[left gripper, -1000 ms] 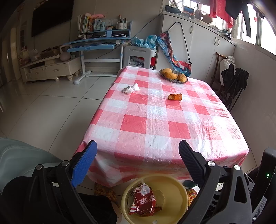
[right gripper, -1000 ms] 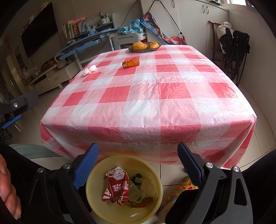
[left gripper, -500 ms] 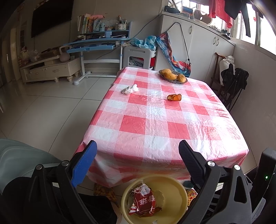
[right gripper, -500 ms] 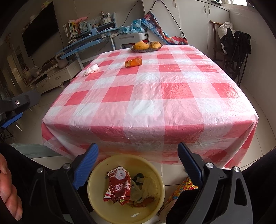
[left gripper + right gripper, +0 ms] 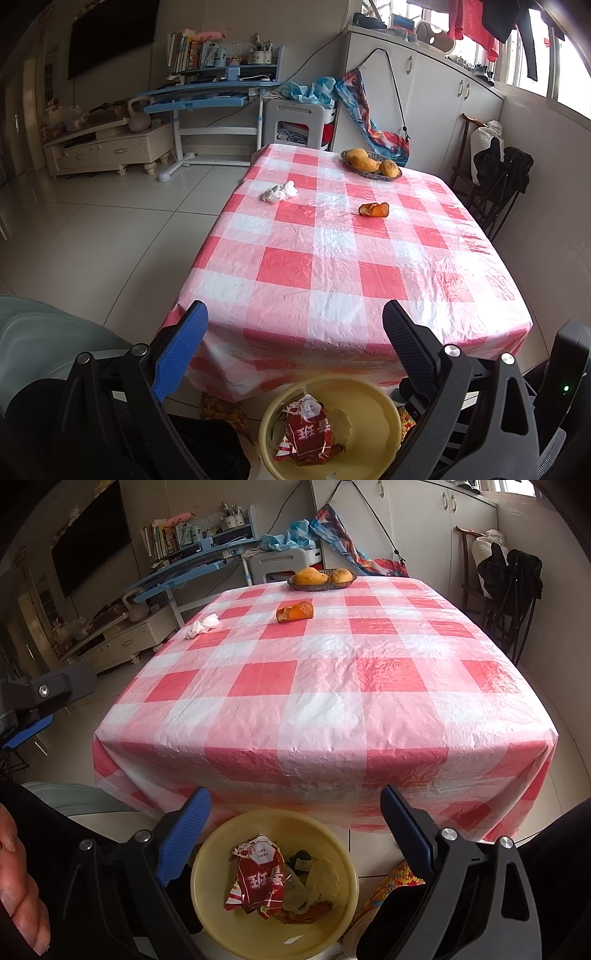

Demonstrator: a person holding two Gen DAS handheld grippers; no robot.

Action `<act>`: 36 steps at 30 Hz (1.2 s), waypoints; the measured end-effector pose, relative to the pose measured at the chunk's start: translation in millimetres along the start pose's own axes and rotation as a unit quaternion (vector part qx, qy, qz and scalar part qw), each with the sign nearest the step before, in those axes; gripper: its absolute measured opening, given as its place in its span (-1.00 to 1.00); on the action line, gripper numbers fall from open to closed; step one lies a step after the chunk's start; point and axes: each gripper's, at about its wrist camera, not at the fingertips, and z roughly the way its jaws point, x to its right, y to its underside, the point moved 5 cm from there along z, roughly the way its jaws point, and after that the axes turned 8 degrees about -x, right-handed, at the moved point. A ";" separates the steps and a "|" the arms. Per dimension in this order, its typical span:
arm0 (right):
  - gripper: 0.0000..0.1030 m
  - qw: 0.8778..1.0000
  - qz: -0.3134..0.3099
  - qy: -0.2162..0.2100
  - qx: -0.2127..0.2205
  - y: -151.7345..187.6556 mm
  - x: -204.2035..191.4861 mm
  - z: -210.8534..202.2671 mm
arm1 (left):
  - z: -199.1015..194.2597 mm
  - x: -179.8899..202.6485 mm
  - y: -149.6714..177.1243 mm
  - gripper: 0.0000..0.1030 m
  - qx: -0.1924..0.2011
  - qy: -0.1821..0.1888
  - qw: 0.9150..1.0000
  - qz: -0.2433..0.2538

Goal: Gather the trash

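Mostly bare, the checked tablecloth (image 5: 325, 686) carries an orange peel (image 5: 294, 611).

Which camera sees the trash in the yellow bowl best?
The right wrist view: the whole yellow bowl shows, with the red wrapper and scraps beside it. In the left wrist view the bowl is cut off by the bottom edge.

Both wrist views face the table (image 5: 332, 258) lengthwise — sharing the yellow bowl (image 5: 221, 934) below.
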 end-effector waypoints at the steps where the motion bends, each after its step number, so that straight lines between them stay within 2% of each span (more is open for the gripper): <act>1: 0.73 1.000 -0.001 0.000 0.000 0.0 -1.4 0.3 | -0.2 0.0 0.3 0.78 0.000 0.000 1.000 -0.001; 36: 0.73 1.000 -0.004 0.003 -0.003 1.7 -4.5 1.5 | 2.3 0.3 2.2 0.78 0.001 0.001 1.000 -0.006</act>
